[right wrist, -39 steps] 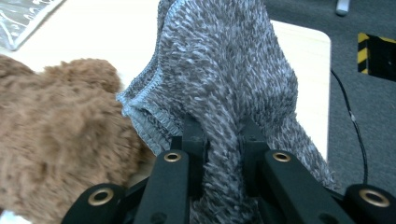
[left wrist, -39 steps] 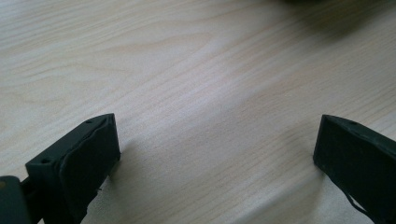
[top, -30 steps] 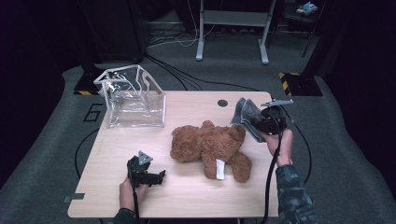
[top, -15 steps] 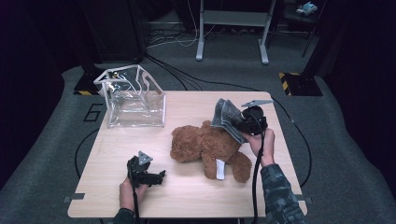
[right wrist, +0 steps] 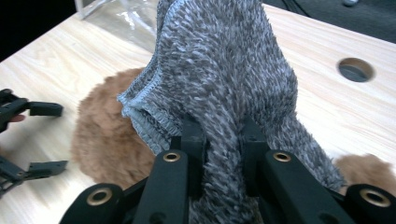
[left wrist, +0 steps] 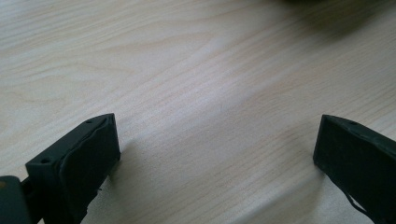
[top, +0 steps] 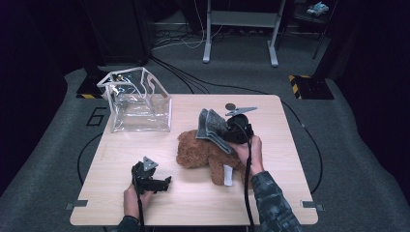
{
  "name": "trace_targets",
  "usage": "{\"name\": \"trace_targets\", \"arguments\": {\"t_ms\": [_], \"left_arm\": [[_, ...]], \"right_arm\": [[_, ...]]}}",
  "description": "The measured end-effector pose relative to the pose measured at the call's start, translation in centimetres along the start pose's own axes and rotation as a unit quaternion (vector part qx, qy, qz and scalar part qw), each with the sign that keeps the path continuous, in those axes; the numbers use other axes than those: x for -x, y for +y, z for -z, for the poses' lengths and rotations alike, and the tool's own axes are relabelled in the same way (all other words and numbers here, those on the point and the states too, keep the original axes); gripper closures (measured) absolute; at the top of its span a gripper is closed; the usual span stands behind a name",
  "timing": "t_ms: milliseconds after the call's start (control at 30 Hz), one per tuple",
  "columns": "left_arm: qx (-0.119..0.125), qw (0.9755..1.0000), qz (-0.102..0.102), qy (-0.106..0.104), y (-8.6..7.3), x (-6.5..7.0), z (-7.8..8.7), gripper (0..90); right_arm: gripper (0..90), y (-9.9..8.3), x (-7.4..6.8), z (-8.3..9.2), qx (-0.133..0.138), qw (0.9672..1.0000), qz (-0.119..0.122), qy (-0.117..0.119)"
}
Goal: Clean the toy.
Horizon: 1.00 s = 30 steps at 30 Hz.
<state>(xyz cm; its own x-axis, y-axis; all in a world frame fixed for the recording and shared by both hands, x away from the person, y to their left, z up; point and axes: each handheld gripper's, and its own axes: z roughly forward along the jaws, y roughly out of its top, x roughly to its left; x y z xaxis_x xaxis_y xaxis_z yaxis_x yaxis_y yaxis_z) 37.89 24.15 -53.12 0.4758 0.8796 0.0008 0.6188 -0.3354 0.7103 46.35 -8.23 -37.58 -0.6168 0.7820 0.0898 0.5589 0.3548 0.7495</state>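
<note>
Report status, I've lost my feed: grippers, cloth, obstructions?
Right gripper shut on grey cloth, above teddy bear. Left gripper open, on bare table. Nothing in the way.

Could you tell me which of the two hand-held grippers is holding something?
The right hand-held gripper, above the brown teddy bear, pinches a grey fuzzy cloth; the left hand-held gripper stands open over bare table.

Black grippers, brass-ringed screw holes, grey three-cornered plates, black cables, camouflage sleeve (top: 273, 200)
</note>
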Motion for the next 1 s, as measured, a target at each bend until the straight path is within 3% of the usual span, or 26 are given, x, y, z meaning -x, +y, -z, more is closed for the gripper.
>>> {"name": "trace_targets", "arguments": {"t_ms": [233, 533, 567, 600, 833, 1000], "left_arm": [[0.001, 1.0, 0.004, -0.001, 0.0, 0.1, 0.0, 0.0], [0.001, 1.0, 0.004, -0.002, 0.0, 0.1, 0.0, 0.0], [0.001, 1.0, 0.004, -0.001, 0.0, 0.1, 0.0, 0.0], [0.001, 1.0, 0.004, -0.001, 0.0, 0.1, 0.0, 0.0], [0.001, 1.0, 0.004, -0.001, 0.0, 0.1, 0.0, 0.0], [0.001, 1.0, 0.004, -0.001, 0.0, 0.1, 0.0, 0.0]], "right_arm": [[77.1, 0.5, -1.8, -1.3, -0.007, 0.9998, 0.006, 0.018], [76.2, 0.7, -3.2, -2.9, -0.014, 0.9994, 0.014, 0.027], [76.3, 0.7, -3.2, -3.0, -0.012, 0.9992, 0.024, 0.029], [76.3, 0.7, -3.5, -3.0, -0.015, 0.9993, 0.017, 0.03], [76.3, 0.0, -4.4, -3.5, -0.02, 0.9977, 0.045, 0.046], [76.3, -0.6, -4.8, -3.3, -0.022, 0.9972, 0.044, 0.056]]}}
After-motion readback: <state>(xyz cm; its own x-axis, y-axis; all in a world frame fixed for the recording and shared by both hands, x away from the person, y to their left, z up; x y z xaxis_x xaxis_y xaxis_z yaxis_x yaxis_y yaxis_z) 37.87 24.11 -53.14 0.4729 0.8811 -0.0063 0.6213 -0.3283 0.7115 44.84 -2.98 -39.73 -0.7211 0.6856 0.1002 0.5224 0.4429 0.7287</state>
